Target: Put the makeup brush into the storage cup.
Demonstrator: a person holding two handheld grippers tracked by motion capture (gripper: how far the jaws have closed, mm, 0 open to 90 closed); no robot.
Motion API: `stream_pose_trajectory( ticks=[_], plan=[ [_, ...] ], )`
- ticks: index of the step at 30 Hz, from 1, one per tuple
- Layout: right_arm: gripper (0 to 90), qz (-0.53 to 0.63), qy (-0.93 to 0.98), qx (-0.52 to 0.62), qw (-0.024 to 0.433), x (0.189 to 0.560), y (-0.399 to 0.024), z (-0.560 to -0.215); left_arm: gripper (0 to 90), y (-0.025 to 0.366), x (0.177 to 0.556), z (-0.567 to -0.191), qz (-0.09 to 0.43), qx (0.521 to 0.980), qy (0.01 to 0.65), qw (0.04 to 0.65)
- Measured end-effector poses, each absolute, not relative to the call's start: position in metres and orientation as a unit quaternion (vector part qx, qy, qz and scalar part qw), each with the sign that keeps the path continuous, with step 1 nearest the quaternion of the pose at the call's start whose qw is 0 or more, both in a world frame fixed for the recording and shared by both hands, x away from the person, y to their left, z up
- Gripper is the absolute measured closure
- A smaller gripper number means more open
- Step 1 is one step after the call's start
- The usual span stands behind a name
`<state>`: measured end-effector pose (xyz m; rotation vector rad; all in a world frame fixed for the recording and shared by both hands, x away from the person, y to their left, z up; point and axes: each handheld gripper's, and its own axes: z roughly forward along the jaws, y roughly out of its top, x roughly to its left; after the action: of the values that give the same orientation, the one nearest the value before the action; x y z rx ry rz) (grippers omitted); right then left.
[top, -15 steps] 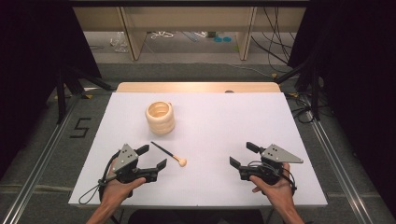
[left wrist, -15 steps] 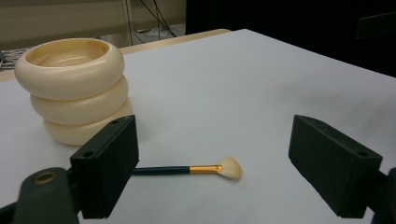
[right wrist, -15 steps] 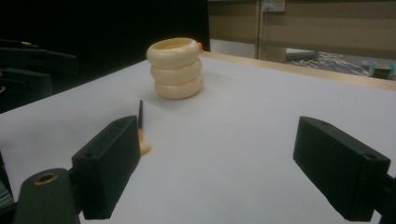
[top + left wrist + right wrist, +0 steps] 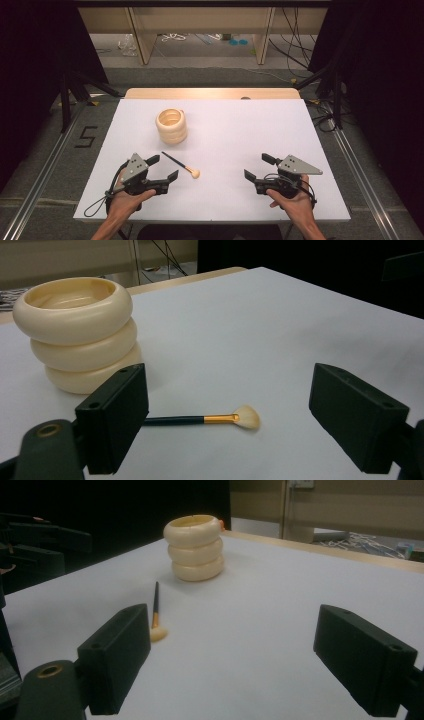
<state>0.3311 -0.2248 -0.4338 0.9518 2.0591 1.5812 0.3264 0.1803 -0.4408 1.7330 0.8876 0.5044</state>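
Observation:
A cream ribbed holder (image 4: pixel 171 126) made of three stacked rings stands upright at the middle left of the white table (image 4: pixel 235 145). In front of it lies a small brush (image 4: pixel 181 165) with a dark handle, gold ferrule and pale bristles (image 4: pixel 247 417). My left gripper (image 4: pixel 163 168) rests near the front left, open and empty, with the brush just beyond its jaws. At the front right my right gripper (image 4: pixel 259 167) is open and empty too. The holder (image 4: pixel 77 331) looms left in the left gripper view; the holder (image 4: pixel 195 547) and brush (image 4: pixel 156 613) lie farther off in the right gripper view.
A wooden strip (image 4: pixel 210 93) runs along the table's far edge. Beyond it are table legs and cables (image 4: pixel 175 37) on the floor. Metal rails (image 4: pixel 45 165) flank the table, and dark curtains hang on both sides. A floor mark (image 4: pixel 86 136) sits at left.

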Motion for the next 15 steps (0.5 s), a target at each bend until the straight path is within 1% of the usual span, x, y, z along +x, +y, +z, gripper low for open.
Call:
stream_pose_trajectory(
  ticks=[9,15],
  plan=[
    [16.3,0.559,0.735,0.336,0.188,0.332,-0.224,-0.435,16.4,0.180,0.335,-0.441,0.213,0.736,0.376,0.520],
    [16.7,0.557,0.737,0.337,0.183,0.332,-0.224,-0.436,16.4,0.179,0.343,-0.438,0.197,0.748,0.369,0.515]
  ],
)
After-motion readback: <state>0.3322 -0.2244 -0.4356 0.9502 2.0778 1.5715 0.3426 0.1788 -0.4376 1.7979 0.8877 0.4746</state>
